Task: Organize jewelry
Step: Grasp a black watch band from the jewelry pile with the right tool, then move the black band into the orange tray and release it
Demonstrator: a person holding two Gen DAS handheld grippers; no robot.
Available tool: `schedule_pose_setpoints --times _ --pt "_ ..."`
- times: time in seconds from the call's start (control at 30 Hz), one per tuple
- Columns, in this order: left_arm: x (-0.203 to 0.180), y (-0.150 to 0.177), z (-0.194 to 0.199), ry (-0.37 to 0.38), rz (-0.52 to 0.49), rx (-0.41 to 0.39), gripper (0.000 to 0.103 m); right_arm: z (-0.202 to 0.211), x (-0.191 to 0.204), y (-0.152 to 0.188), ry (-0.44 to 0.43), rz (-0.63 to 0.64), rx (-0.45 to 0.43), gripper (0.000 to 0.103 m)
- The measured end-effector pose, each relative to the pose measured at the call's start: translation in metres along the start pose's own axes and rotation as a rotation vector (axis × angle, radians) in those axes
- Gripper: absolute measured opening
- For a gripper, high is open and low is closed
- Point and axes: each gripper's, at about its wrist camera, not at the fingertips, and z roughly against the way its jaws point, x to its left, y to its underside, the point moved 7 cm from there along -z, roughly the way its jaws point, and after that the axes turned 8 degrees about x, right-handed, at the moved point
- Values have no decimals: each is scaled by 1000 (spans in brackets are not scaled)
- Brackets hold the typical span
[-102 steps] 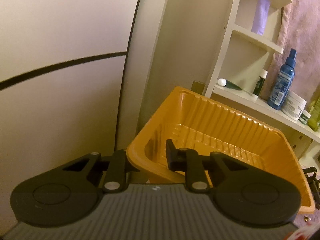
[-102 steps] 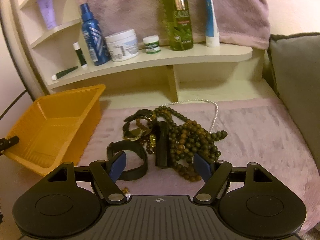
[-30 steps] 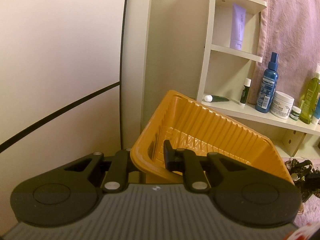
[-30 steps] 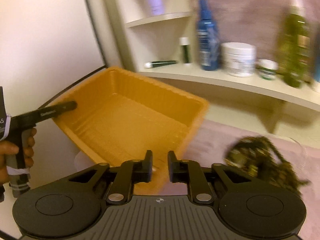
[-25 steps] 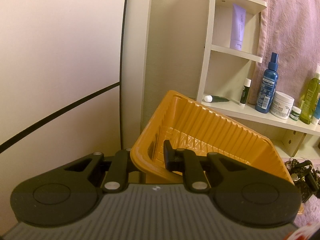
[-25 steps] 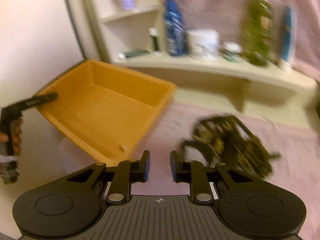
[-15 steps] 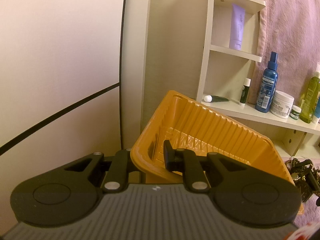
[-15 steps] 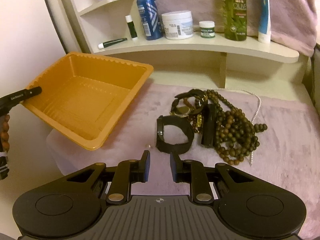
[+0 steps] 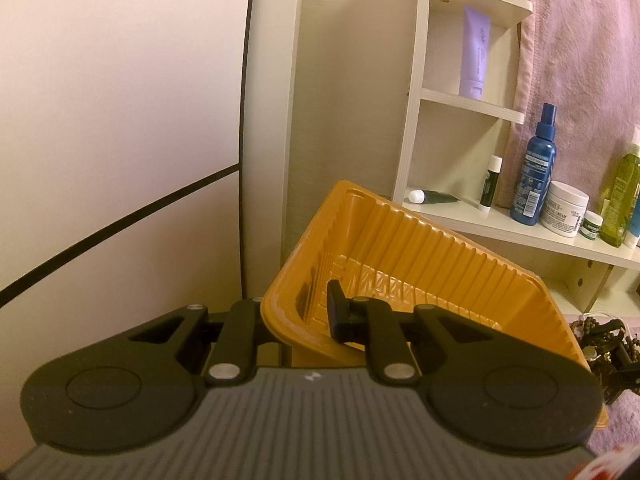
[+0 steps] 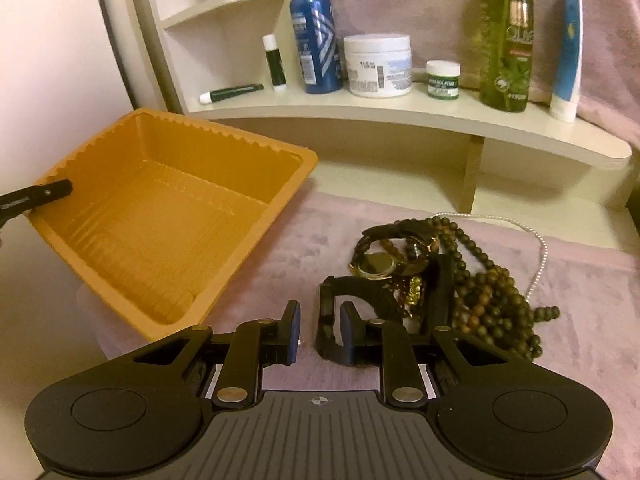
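My left gripper [image 9: 296, 316] is shut on the near rim of an orange plastic tray [image 9: 420, 264] and holds it tilted; its tip shows at the tray's left edge in the right wrist view [image 10: 44, 194]. The tray [image 10: 168, 216] looks empty. A pile of jewelry [image 10: 452, 280] lies on the pink cloth: brown bead strands, a gold watch [image 10: 376, 264], a pearl string and a black band [image 10: 360, 312]. My right gripper [image 10: 318, 332] is partly open and empty, low over the cloth, with the black band's left edge between its fingertips.
A cream shelf [image 10: 400, 112] behind holds a blue spray bottle [image 10: 316, 40], a white jar [image 10: 378, 66], a green bottle [image 10: 506, 36] and small tubes. A pink towel hangs behind. A wall [image 9: 120, 120] stands at the left.
My right gripper swung from over the tray back to the jewelry pile, came down close to the black band and opened a little. The left gripper and tray have barely moved.
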Motion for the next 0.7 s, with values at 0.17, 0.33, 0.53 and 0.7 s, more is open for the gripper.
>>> schedule_pose_setpoints --times 0.17,0.33,0.53,0.7 --pt "0 0 -1 1 0 2 15 -9 -3 -2 -10 -25 8 18" --pt "1 1 -1 1 4 1 15 -4 -2 -3 -11 -13 -18 9" --pt "0 1 0 4 3 0 15 22 12 -22 -47 -26 -118 9" --pt "-1 1 1 4 2 -3 15 35 54 -46 -160 53 -185 9"
